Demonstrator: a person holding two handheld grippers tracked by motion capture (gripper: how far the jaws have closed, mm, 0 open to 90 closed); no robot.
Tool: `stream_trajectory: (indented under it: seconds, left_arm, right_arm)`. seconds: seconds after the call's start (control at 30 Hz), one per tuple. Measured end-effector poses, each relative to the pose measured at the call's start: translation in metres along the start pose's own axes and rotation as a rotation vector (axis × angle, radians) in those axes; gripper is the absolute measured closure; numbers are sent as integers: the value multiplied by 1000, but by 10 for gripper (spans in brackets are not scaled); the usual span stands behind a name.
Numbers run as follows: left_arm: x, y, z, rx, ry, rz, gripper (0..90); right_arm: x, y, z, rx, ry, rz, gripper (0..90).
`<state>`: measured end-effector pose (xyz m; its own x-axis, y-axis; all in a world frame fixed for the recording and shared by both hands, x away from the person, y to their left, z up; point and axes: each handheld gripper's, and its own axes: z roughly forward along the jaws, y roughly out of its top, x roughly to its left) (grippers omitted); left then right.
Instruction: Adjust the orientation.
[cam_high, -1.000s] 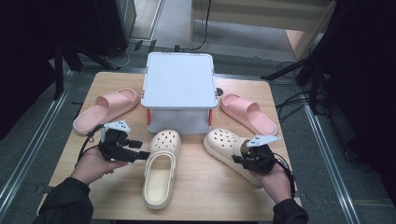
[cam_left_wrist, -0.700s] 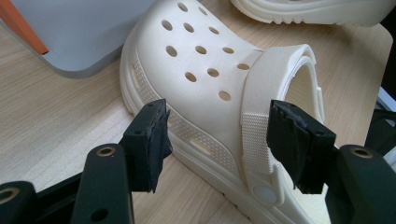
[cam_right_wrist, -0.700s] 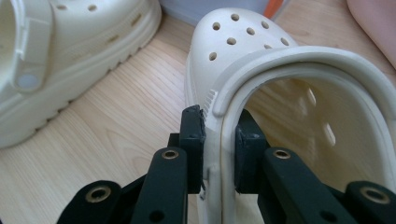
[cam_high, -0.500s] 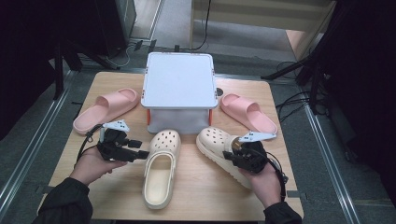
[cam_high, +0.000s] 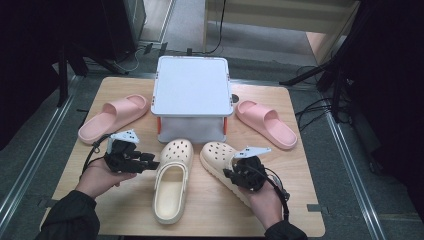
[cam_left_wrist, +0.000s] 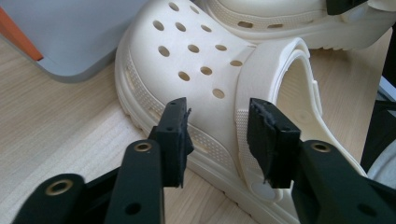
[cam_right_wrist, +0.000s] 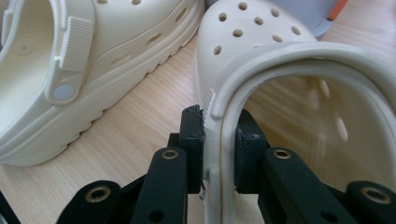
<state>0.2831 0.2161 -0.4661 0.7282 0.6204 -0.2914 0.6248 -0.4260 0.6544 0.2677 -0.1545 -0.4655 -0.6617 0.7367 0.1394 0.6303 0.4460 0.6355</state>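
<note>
Cream-coloured foam clogs with round holes over their toes lie side by side near the front edge of a light wooden tabletop (cam_high: 295, 210). The left cream clog (cam_high: 172, 179) lies lengthwise, its heel toward the front edge. The right cream clog (cam_high: 223, 163) lies at an angle, its toe pointing toward the left clog's toe.

A person's right hand (cam_high: 266, 205) comes in over the front edge holding the right gripper (cam_high: 231, 176). In the right gripper view, its black jaws are closed on the right clog's side wall, one pad outside and one inside the opening. The person's left hand (cam_high: 97, 176) holds the left gripper (cam_high: 151, 163) just beside the left clog's outer side. In the left gripper view, its jaws stand apart, holding nothing, aimed at that clog's side and heel strap.

Beyond the clogs, at the middle of the tabletop, stands a translucent plastic storage box with a pale grey lid and orange latches (cam_high: 192, 99). A pink foam slide sandal (cam_high: 113, 117) lies toward the left edge beside the box, and a second pink foam slide sandal (cam_high: 266, 123) lies toward the right edge.
</note>
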Motion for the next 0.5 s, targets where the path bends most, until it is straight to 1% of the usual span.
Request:
stream_trajectory:
  seconds: [0.07,0.1,0.23,0.33,0.37,0.5]
  left_arm:
    - [0,0,1,10,1,7,601]
    - [0,0,1,10,1,7,602]
    - [-1,-1,2,18,1,11,607]
    - [-1,-1,4,20,-3,14,612]
    - [-1,-1,4,20,-3,14,613]
    - [-3,-1,7,31,-3,21,613]
  right_arm:
    - [7,0,7,16,5,1,773]
    - [10,0,8,22,5,12,771]
    - [19,1,17,30,8,15,757]
    - [25,2,22,24,9,17,749]
    - [25,2,22,24,9,17,749]
    - [32,4,27,12,27,33,736]
